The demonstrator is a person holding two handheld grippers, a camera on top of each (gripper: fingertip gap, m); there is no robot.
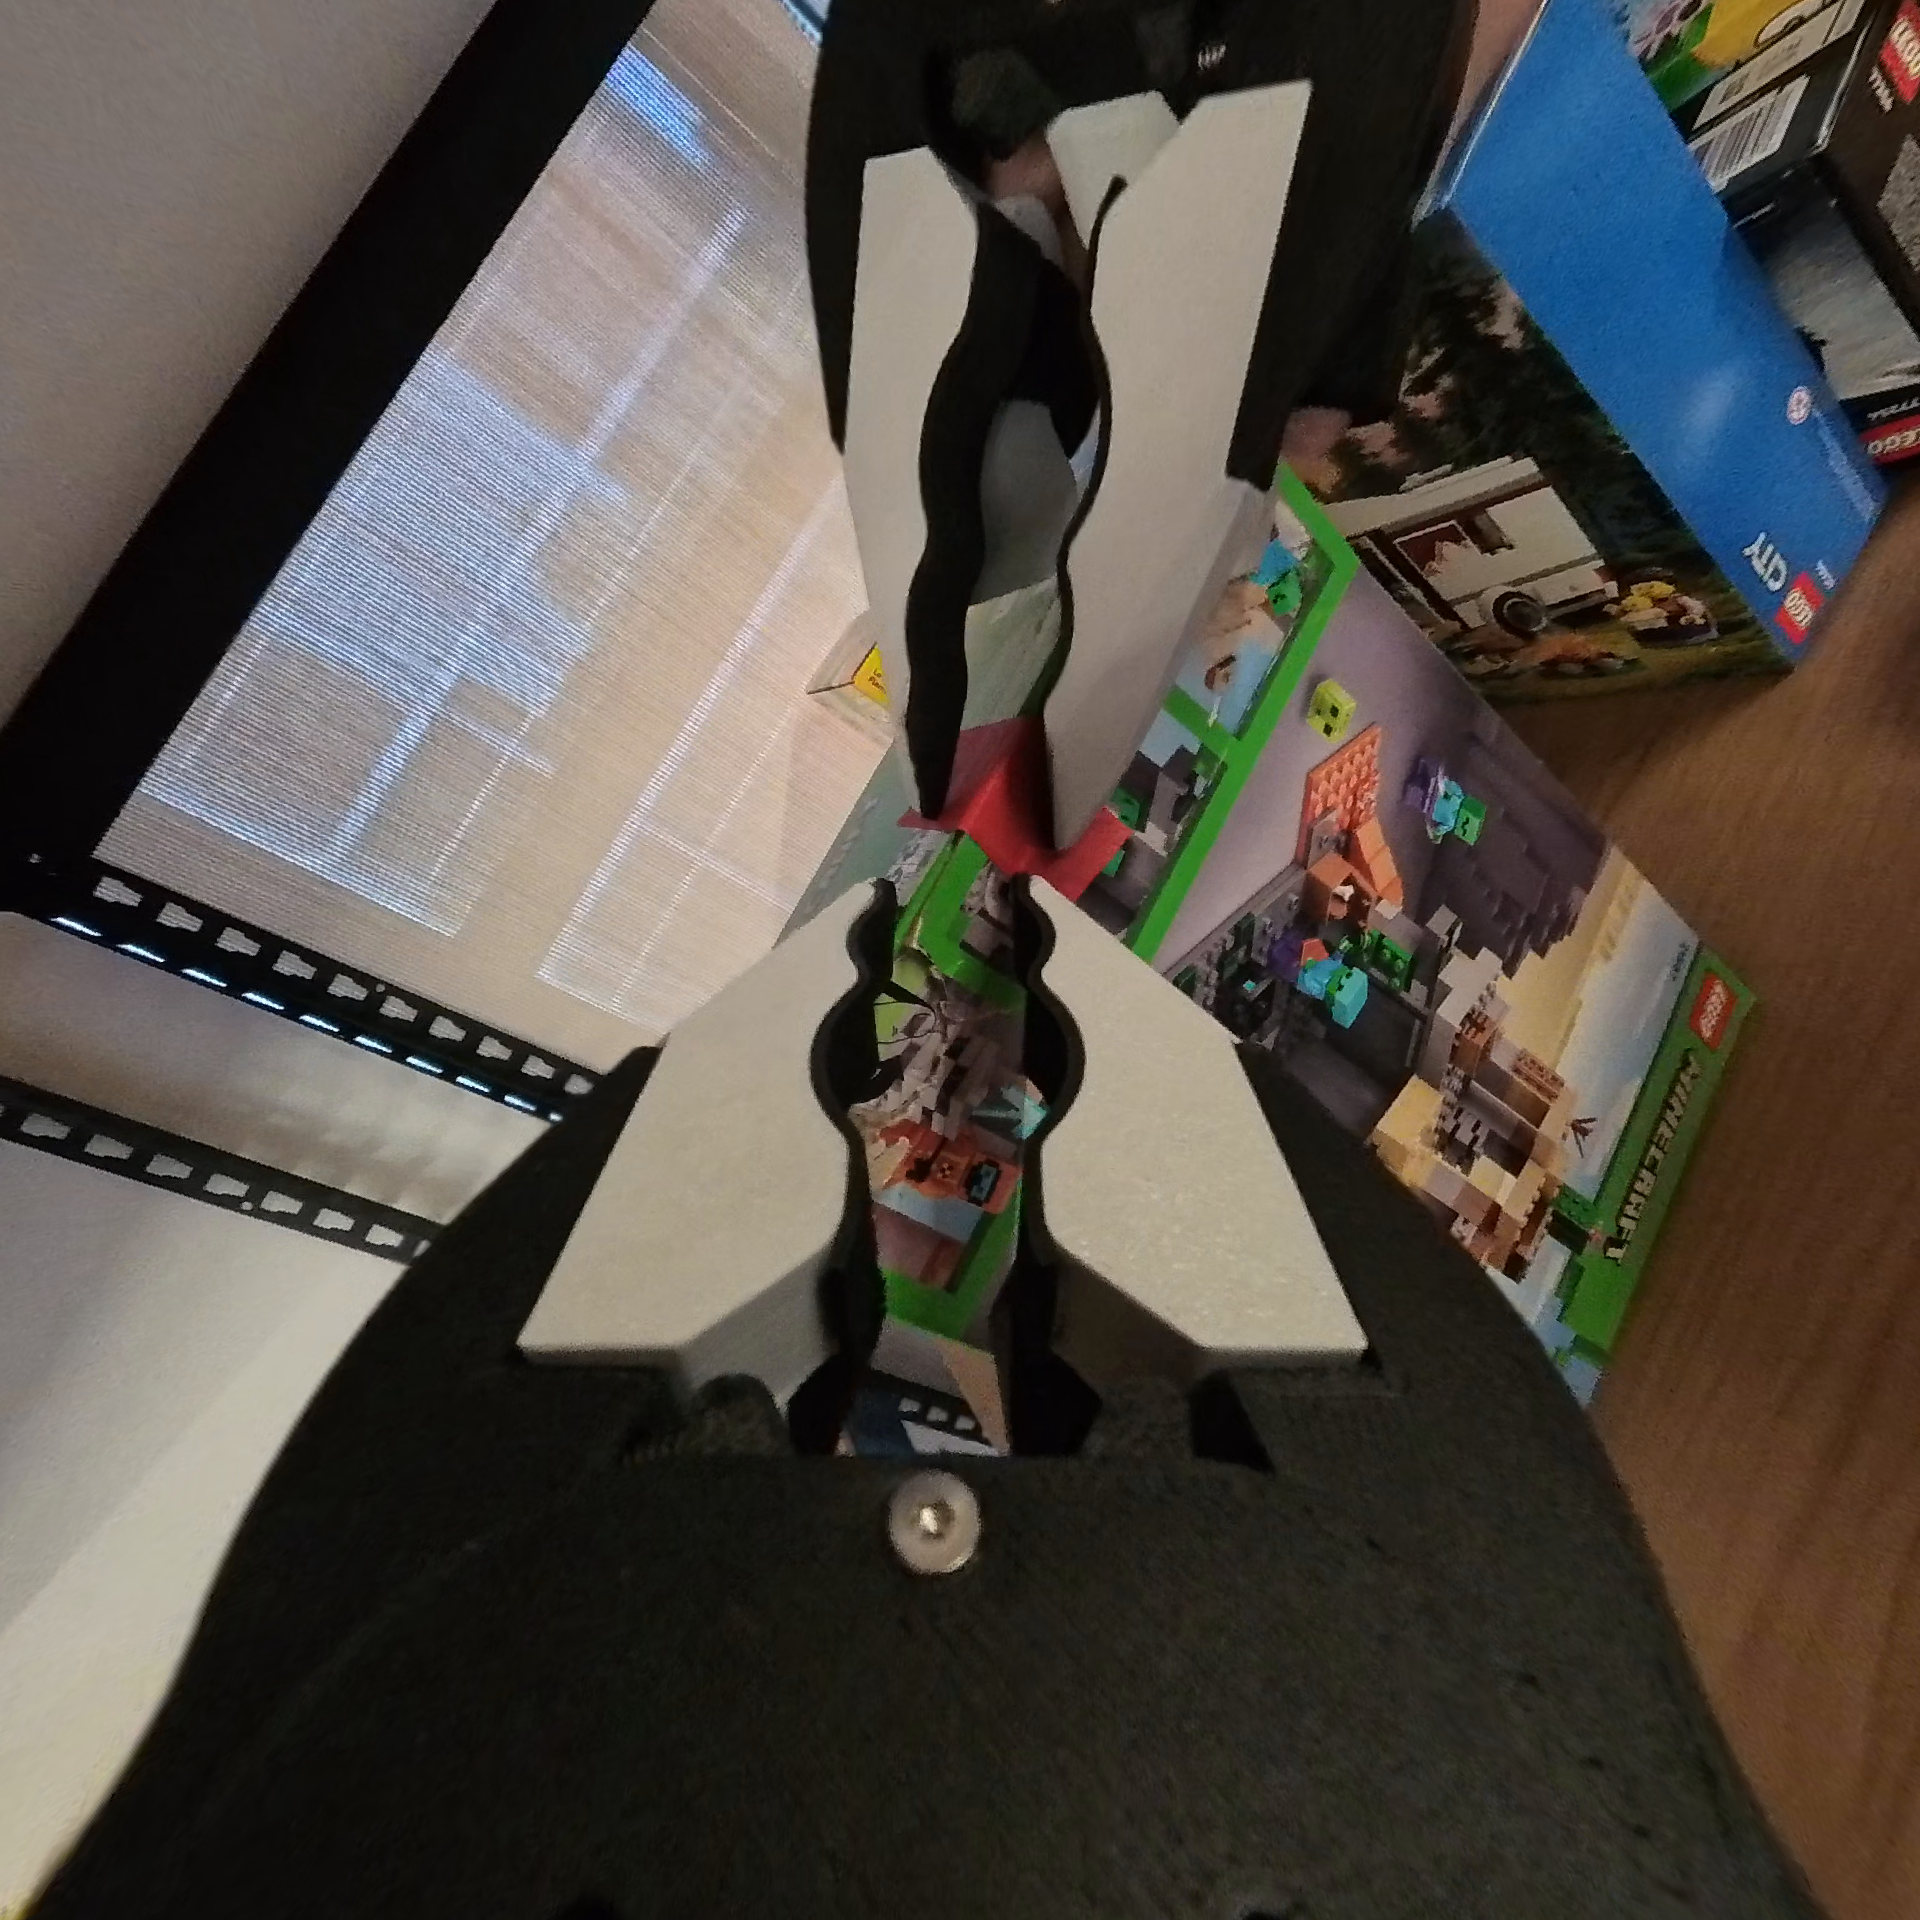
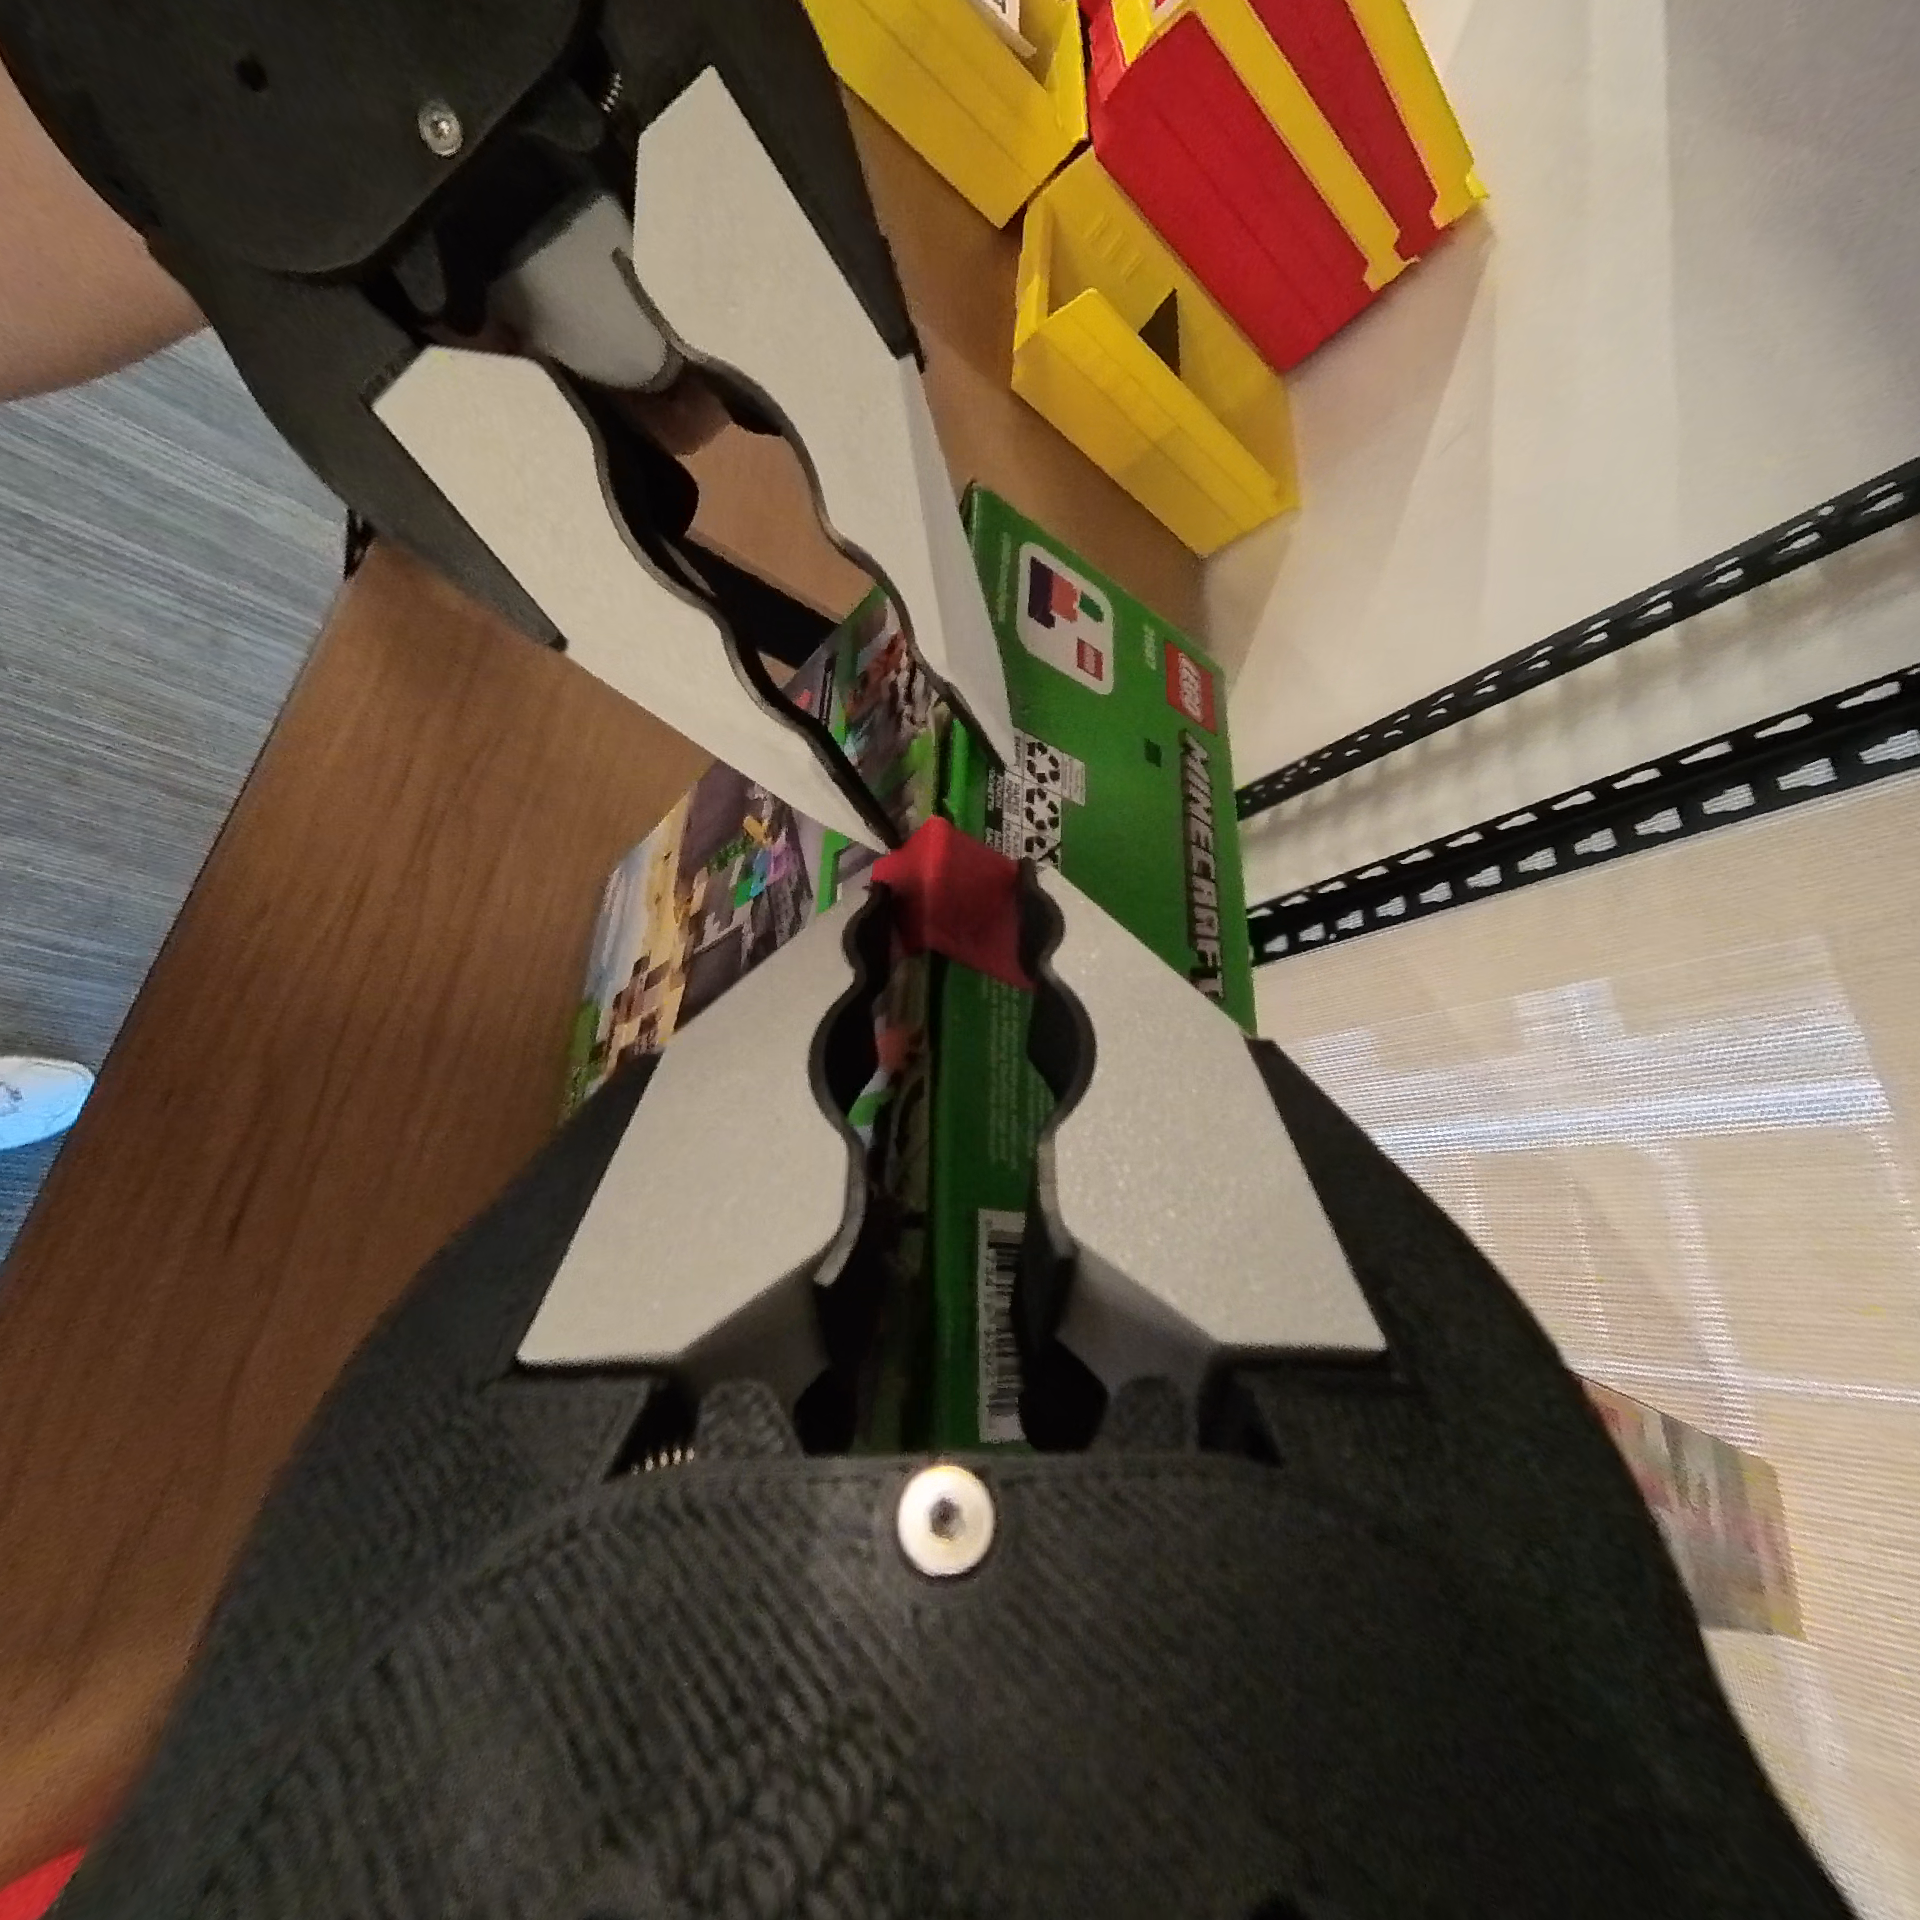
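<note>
Pinching a small red plastic piece (image 2: 951, 914) between its white wedge fingertips, the right gripper (image 2: 951, 904) meets the left gripper (image 2: 935, 800), whose tips close on the same piece (image 1: 1013, 821) from the opposite side. Just behind the piece stands a glossy green toy box (image 2: 1122, 748) on a wooden tabletop (image 2: 343, 935); beyond the box sit yellow bins (image 2: 1153, 416). The piece's exact shape is hard to make out.
</note>
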